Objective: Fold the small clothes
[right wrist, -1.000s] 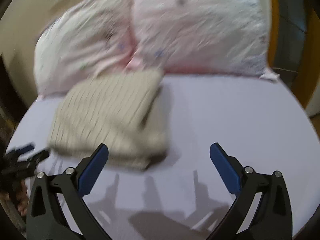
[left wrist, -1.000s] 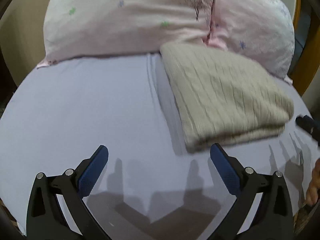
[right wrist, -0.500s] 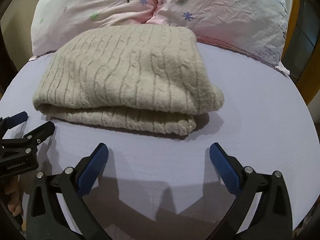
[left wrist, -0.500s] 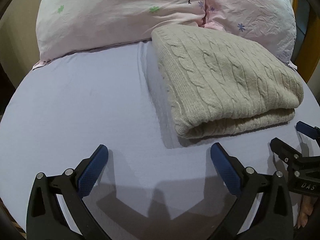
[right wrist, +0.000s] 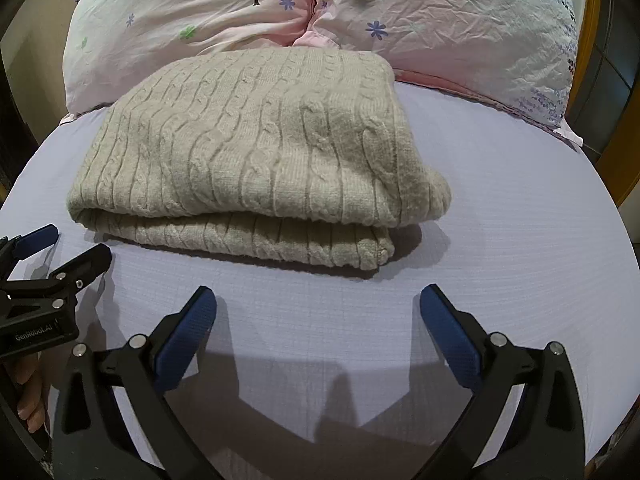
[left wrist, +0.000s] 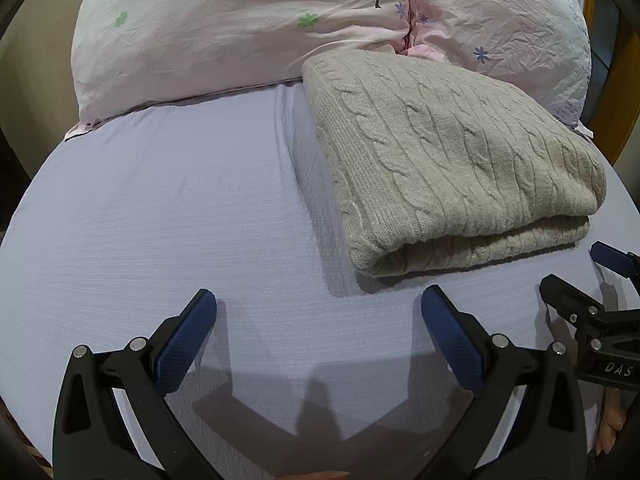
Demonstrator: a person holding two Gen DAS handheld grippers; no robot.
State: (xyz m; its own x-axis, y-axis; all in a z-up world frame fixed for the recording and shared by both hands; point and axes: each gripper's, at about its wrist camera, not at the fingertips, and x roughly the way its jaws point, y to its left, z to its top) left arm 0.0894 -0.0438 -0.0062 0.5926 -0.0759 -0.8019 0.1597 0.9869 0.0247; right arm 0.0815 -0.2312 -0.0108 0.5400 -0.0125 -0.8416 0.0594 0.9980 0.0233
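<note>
A beige cable-knit sweater (left wrist: 448, 160) lies folded in a thick rectangle on the lilac bed sheet (left wrist: 160, 208), its far edge against the pillows. It also shows in the right wrist view (right wrist: 256, 148). My left gripper (left wrist: 318, 312) is open and empty, low over the sheet just short of the sweater's near left corner. My right gripper (right wrist: 318, 312) is open and empty, just short of the sweater's near folded edge. Each gripper shows at the edge of the other's view: the right one (left wrist: 580, 280) and the left one (right wrist: 56, 252).
Two pink flowered pillows (left wrist: 248, 28) (right wrist: 440, 20) stand along the head of the bed behind the sweater. A wooden bed frame (right wrist: 624, 152) runs along the right. Bare sheet (right wrist: 520, 208) lies to the sweater's left and right.
Both grippers have moved closer to the sweater and settled; the views went from blurred to sharp. Both stayed open throughout.
</note>
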